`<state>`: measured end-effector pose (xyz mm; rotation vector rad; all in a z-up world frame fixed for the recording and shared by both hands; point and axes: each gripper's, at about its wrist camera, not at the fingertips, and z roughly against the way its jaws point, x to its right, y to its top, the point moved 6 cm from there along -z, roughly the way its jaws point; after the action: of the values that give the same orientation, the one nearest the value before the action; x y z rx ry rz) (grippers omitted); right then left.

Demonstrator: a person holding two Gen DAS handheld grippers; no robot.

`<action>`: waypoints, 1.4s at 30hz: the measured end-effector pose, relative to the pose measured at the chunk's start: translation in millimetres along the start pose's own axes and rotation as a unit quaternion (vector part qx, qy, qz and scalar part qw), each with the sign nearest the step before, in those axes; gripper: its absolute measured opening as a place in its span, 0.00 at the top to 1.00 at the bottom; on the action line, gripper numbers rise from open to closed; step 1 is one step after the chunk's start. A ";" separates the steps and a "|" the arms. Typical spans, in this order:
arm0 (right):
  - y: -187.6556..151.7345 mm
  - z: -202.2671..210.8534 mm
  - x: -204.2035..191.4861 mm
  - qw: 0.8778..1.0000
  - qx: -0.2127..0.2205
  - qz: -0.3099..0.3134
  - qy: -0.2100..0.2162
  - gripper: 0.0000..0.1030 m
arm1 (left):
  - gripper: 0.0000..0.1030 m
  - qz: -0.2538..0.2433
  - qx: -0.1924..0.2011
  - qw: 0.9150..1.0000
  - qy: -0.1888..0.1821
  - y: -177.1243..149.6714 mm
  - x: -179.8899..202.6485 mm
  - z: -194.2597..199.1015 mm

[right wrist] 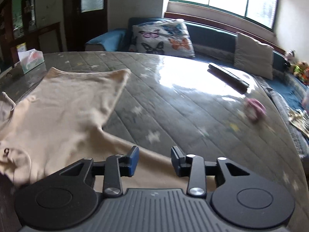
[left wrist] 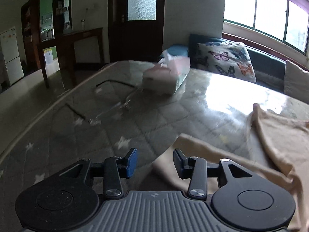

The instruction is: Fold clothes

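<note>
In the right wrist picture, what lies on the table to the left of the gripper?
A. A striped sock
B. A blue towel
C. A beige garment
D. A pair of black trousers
C: a beige garment is spread on the table to the left of the right gripper, whose jaws stand open with nothing pinched between them.
</note>
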<state>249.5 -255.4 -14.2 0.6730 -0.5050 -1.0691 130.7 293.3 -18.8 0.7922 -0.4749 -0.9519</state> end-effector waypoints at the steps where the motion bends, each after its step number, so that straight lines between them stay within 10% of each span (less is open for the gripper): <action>1: -4.2 3.9 3.6 1.000 0.002 -0.006 -0.005 0.61 | 0.57 -0.001 0.000 1.000 -0.001 -2.7 -0.1 0.1; 9: -28.1 23.9 32.7 0.998 0.009 -0.051 -0.042 0.61 | 0.61 0.001 -0.003 1.000 -0.016 -12.7 9.3 -9.5; 14: -34.7 32.5 47.3 0.995 0.019 -0.075 -0.055 0.61 | 0.94 0.004 0.005 1.000 -0.014 -14.4 5.7 -4.3; 24: -52.3 30.1 70.6 0.991 0.013 -0.111 -0.077 0.61 | 0.95 0.045 0.036 0.998 0.028 -28.2 -27.9 62.7; 42: -66.9 27.0 80.7 0.987 0.009 -0.153 -0.055 0.62 | 0.92 0.024 -0.007 0.998 0.058 -50.2 -22.6 55.9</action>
<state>222.2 -357.2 -38.8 0.7252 -0.5170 -1.3988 54.7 274.2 -22.8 0.8142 -0.3841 -0.8588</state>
